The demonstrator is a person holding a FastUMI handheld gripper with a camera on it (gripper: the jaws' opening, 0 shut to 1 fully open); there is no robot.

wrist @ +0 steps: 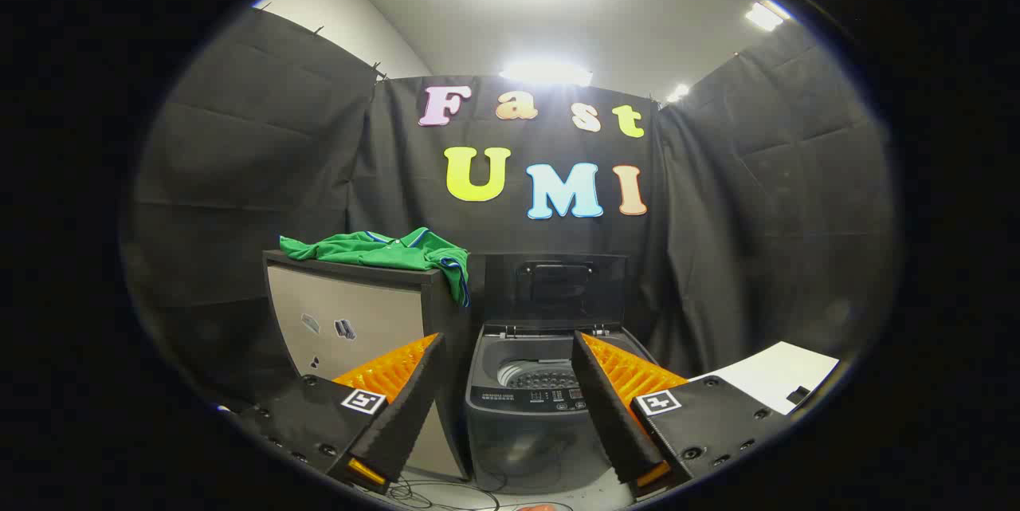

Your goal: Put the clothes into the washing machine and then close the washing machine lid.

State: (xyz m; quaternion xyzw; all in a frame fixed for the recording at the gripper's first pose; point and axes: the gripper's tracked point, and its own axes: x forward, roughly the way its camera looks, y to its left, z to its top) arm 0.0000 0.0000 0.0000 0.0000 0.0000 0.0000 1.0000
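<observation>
Nothing is loaded yet: we hold our jaws wide apart and empty, green polo shirt [382,250] on the cabinet [351,320], washing machine [530,399] lid [555,288] raised.

You are facing a tall grey cabinet [351,320] with a dark top, standing on the floor. Thin cables [446,491] are lying loose near its base. A white board [777,375] is lying flat further off.
</observation>
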